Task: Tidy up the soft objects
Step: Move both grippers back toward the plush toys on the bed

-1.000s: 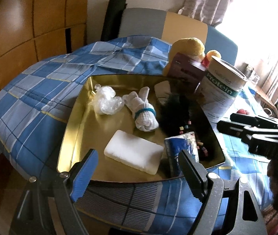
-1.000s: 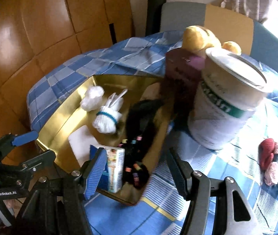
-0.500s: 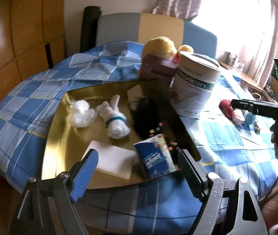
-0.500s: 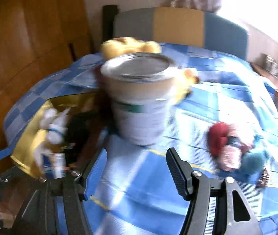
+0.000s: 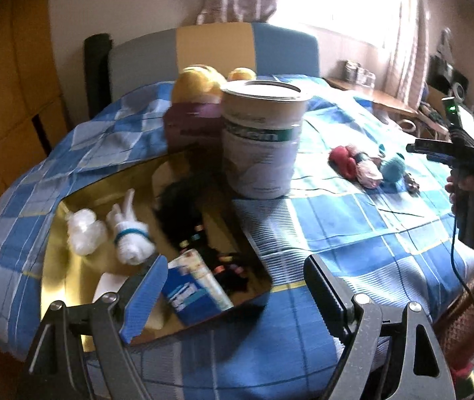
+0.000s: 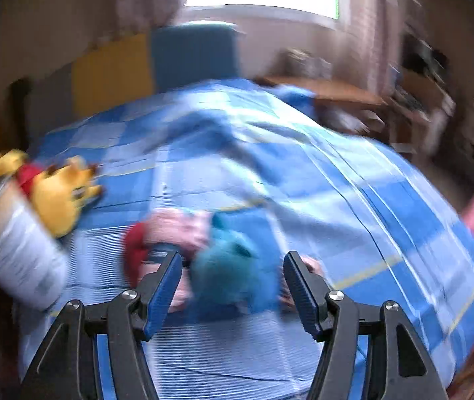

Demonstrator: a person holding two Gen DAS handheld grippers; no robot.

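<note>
A gold tray [image 5: 70, 286] on the checked cloth holds a white rolled sock [image 5: 131, 236], a clear plastic wad [image 5: 85, 235], a white sponge [image 5: 108, 288], a black hairy piece [image 5: 186, 213] and a blue tissue pack [image 5: 191, 291]. My left gripper [image 5: 233, 291] is open and empty above the tray's near corner. A cluster of red [image 5: 345, 163], pink [image 5: 368, 173] and teal [image 5: 392, 170] pom-poms lies on the cloth to the right. My right gripper [image 6: 233, 286] is open, its jaws either side of the teal pom-pom [image 6: 233, 270]; this view is blurred.
A large white protein tin [image 5: 260, 140] stands beside the tray, with a maroon box [image 5: 191, 126] and a yellow plush toy [image 5: 200, 83] behind it. A blue and yellow chair back [image 5: 216, 50] is at the far edge. A wooden side table [image 5: 380, 98] with clutter stands at right.
Both grippers have swung right. The right one has left the tray and tin and now hovers over the pom-pom cluster. Both stayed open.
</note>
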